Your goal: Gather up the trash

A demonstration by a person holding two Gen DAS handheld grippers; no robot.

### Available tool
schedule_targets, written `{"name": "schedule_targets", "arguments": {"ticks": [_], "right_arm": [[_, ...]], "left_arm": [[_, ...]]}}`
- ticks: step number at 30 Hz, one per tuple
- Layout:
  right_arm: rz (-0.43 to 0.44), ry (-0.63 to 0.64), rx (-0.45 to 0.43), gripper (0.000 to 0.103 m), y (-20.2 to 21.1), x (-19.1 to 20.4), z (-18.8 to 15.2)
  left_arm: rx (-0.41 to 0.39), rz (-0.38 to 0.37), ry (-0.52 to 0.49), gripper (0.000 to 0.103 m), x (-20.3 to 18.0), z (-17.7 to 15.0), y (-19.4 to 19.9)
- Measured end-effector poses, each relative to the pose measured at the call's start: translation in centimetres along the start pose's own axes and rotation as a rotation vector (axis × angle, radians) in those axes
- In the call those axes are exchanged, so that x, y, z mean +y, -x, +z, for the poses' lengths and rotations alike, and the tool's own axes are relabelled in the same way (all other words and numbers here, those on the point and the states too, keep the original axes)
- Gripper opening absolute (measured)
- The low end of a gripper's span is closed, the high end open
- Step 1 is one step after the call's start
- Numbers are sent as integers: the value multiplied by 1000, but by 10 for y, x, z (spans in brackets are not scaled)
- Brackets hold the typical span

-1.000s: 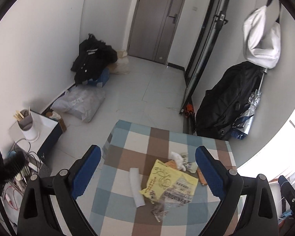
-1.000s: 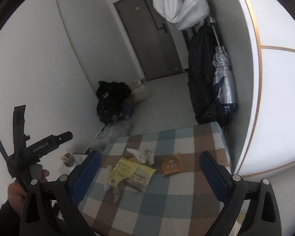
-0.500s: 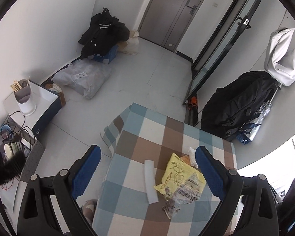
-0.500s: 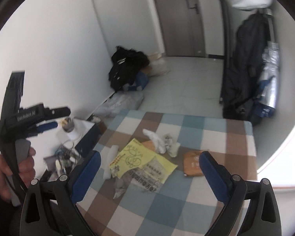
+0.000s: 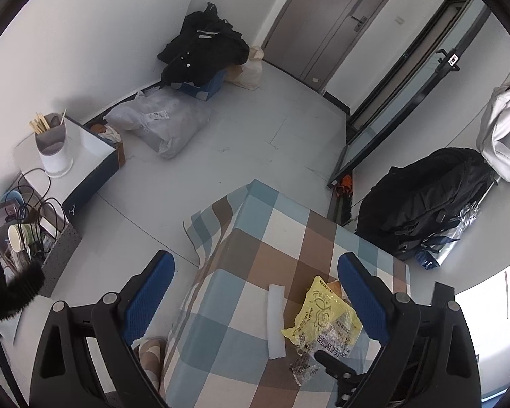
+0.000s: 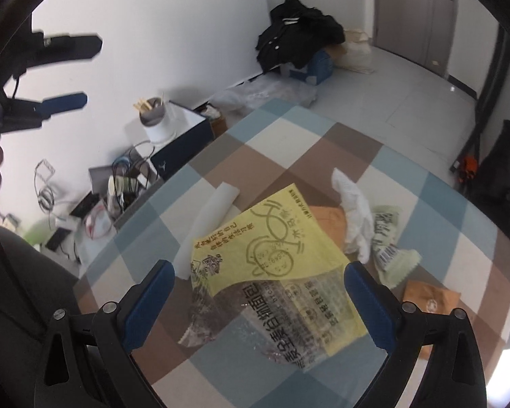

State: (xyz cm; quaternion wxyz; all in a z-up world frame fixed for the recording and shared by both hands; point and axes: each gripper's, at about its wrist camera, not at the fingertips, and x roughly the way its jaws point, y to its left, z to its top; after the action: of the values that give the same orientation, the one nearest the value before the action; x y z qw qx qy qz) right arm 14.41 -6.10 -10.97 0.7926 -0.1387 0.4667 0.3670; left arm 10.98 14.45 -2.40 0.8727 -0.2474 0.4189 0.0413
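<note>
Hovering spread-jawed, the right tool (image 6: 258, 292) sees a white tissue (image 6: 355, 217) hidden from the equally spread left tool (image 5: 255, 289)

Wrapper (image 6: 275, 272) lies mid-table (image 6: 323, 142), overlapping strip (image 6: 207, 224) on its left; tissue (image 6: 355, 217) to its right, packet (image 6: 391, 241) just right of tissue, pouch (image 6: 428, 301) near table's right edge; cup (image 6: 156, 119) on box (image 6: 183, 142) left of table
</note>
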Motion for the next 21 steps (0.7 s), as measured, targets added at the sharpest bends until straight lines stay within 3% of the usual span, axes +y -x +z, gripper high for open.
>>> {"name": "schedule_targets", "arguments": {"ticks": [6,17,21], "right_arm": [[-14,69,31,100,-11,-3,-2],[-79,119,119,96,-36,-3,-5],[-82,125,114,84,-34,0,-7]], "left_arm": [[45,-7,71,95,13,4,-9],[58,8,67,95,11,2,-11],[64,11,77,95,13,1,-13]]}}
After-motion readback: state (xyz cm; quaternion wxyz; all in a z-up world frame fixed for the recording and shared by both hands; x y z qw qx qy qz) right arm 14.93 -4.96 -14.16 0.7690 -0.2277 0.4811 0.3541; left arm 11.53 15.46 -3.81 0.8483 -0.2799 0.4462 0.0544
